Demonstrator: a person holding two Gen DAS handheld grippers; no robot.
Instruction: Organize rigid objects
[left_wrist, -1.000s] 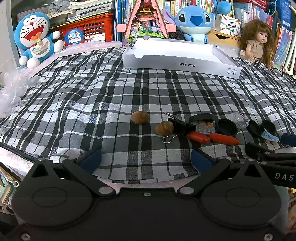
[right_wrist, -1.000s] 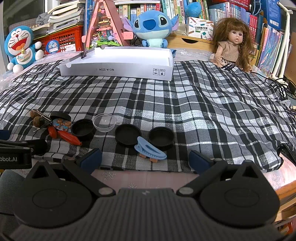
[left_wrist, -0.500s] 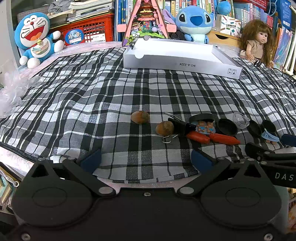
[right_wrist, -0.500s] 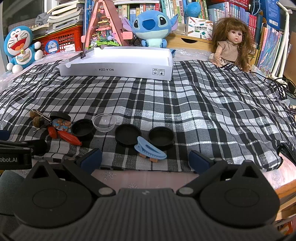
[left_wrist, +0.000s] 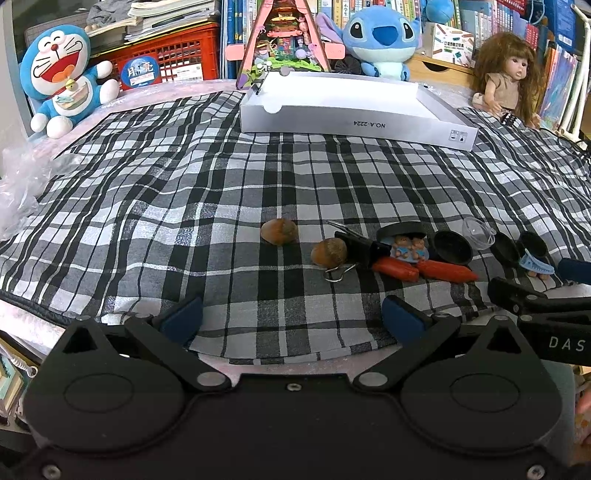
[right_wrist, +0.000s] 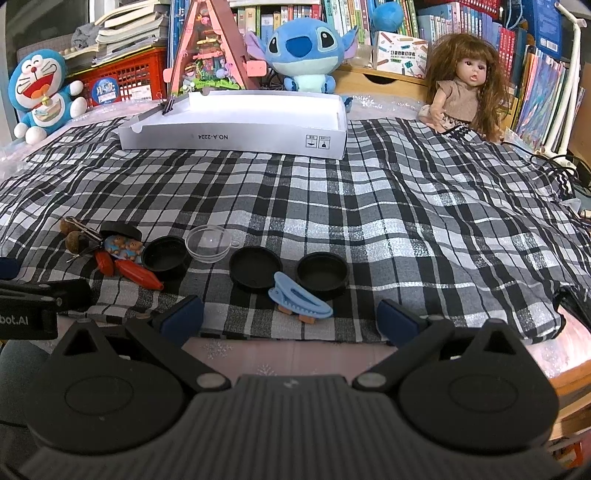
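Note:
Small items lie in a row near the front edge of the plaid cloth. Two brown nuts (left_wrist: 279, 231) (left_wrist: 328, 252) lie furthest left, then a black binder clip (left_wrist: 360, 245), two red pieces (left_wrist: 421, 270), a bear charm (right_wrist: 123, 248), black lids (right_wrist: 255, 267) (right_wrist: 323, 271), a clear dish (right_wrist: 207, 243) and a blue hair clip (right_wrist: 300, 301). A white shallow box (right_wrist: 236, 123) stands at the back. My left gripper (left_wrist: 291, 319) is open, low at the cloth's front edge, facing the nuts. My right gripper (right_wrist: 291, 314) is open just before the hair clip.
Plush toys (left_wrist: 62, 79) (right_wrist: 303, 51), a doll (right_wrist: 463, 86), a red crate (left_wrist: 173, 55) and books line the back. Crumpled plastic (left_wrist: 22, 192) lies at the left edge. The cloth's middle (right_wrist: 332, 199) is bare. A cable (right_wrist: 554, 162) runs at the far right.

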